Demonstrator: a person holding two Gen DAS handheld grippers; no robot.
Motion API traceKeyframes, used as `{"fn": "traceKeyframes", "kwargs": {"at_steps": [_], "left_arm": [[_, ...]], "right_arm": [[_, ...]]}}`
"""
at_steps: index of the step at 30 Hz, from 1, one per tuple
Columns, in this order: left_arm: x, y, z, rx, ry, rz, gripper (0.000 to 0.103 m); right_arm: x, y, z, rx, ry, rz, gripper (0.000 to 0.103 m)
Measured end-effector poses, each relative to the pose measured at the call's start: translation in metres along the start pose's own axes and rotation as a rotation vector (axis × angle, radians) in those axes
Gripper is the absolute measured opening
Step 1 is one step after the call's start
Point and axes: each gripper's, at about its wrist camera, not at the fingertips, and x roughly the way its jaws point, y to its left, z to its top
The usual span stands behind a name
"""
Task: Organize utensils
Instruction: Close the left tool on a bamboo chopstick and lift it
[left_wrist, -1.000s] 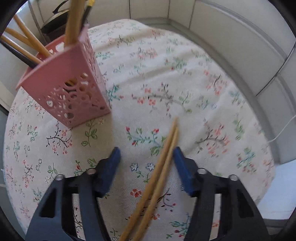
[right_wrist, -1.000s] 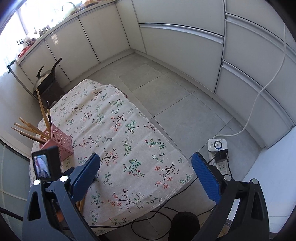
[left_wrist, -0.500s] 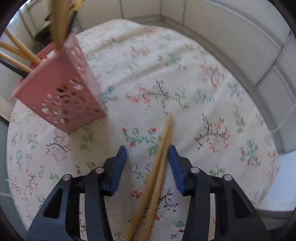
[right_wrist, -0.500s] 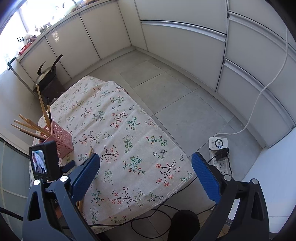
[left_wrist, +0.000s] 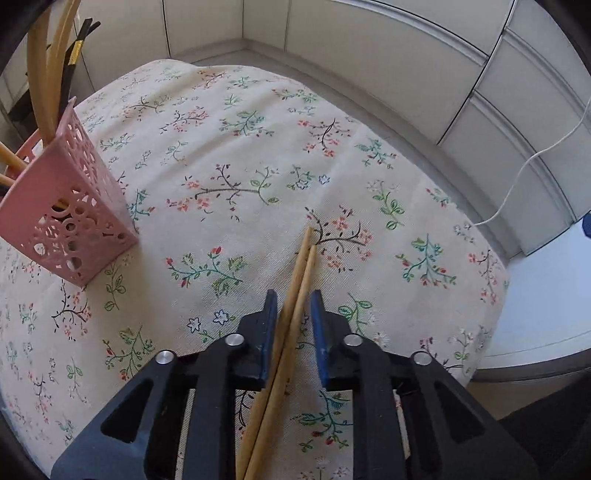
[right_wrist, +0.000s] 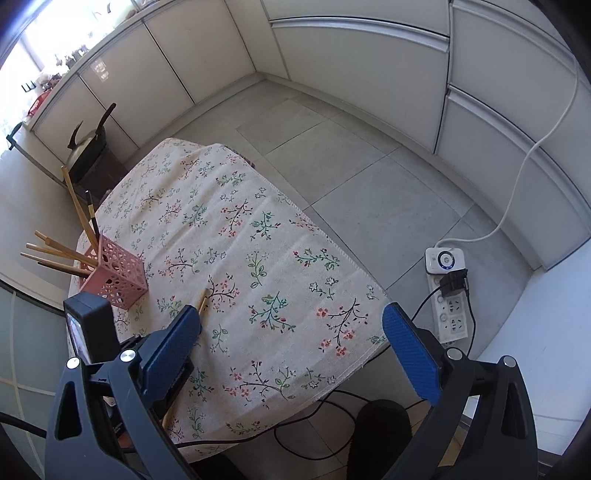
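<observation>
Left gripper (left_wrist: 293, 325) jaws have narrowed since a second ago, from wide apart to nearly pinching the pair of wooden chopsticks (left_wrist: 295, 295) that lies on the floral tablecloth (left_wrist: 240, 155), right of the pink holder (left_wrist: 70, 206) and well apart from it. A thin gap shows on the right-hand pad, so not clamped yet as far as I can tell. Right gripper (right_wrist: 291, 350) hangs high above the table edge, jaws wide apart, holding nothing. To do the grab well: close squarely so both sticks get caught together, not one squeezed out, then lift and tip them upright before heading to the holder, which already has several sticks splayed out of it. Rear ends of the pair run under the gripper body, out of sight; holder's far side is cut off in the left wrist view.
</observation>
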Motion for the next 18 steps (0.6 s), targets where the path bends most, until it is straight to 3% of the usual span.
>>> {"fn": "traceKeyframes", "kwargs": {"at_steps": [5, 10, 14, 15, 18], "left_arm": [[-0.008, -0.015, 0.008, 0.011, -0.019, 0.036, 0.026], [0.003, -0.026, 0.02, 0.032, -0.039, 0.124, 0.026], [0.024, -0.024, 0.031, 0.007, 0.006, 0.166, 0.026], [0.033, -0.022, 0.031, -0.002, 0.042, 0.164, 0.025], [0.033, -0.022, 0.033, 0.007, 0.051, 0.155, 0.02]], "right_arm": [[-0.002, -0.006, 0.002, 0.02, -0.003, 0.008, 0.096], [-0.001, -0.009, 0.002, 0.027, 0.009, 0.012, 0.096], [0.0, -0.013, 0.001, 0.029, 0.018, 0.015, 0.096], [0.0, -0.014, 0.001, 0.03, 0.02, 0.016, 0.096], [0.001, -0.018, 0.003, 0.044, 0.033, 0.024, 0.096]]}}
